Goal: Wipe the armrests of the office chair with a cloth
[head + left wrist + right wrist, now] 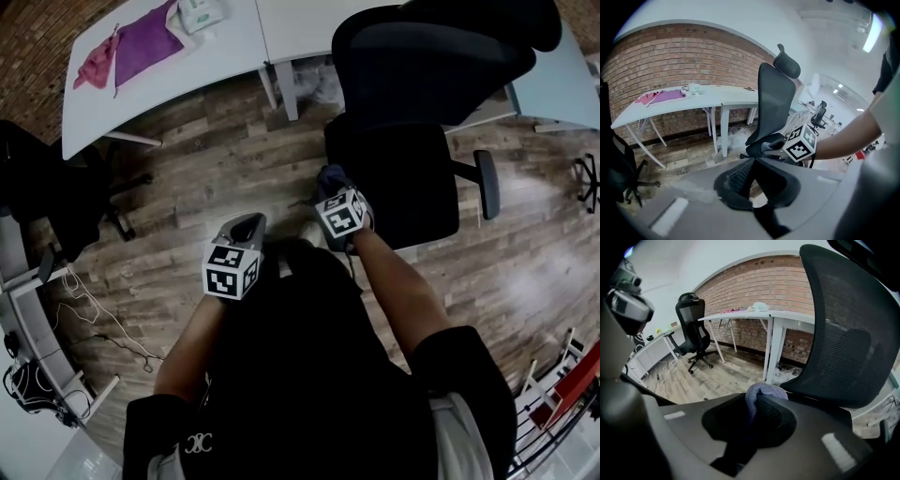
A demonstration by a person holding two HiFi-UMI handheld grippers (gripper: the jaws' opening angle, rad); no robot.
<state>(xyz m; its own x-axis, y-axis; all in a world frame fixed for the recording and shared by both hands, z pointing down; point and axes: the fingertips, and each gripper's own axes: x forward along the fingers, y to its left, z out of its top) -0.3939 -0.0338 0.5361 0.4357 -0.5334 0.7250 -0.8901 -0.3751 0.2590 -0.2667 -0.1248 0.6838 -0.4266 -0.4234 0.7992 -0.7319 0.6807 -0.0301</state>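
The black mesh office chair (427, 89) stands in front of me, its seat towards me. My right gripper (334, 192) is shut on a bluish-grey cloth (329, 175) and holds it down at the chair's near-left armrest, which the cloth hides. In the right gripper view the cloth (759, 392) bulges out between the jaws, beside the mesh backrest (848, 352). The other armrest (487, 184) is bare. My left gripper (246, 225) hangs to the left over the floor, jaws together with nothing in them; its own view shows the cloth (767, 148) against the chair (776, 103).
White desks (234, 42) run along the brick wall behind the chair, with a magenta cloth (145, 42) and a pink one (94, 67) on top. Another black chair (56, 197) stands at the left. Cables (103, 319) lie on the wood floor.
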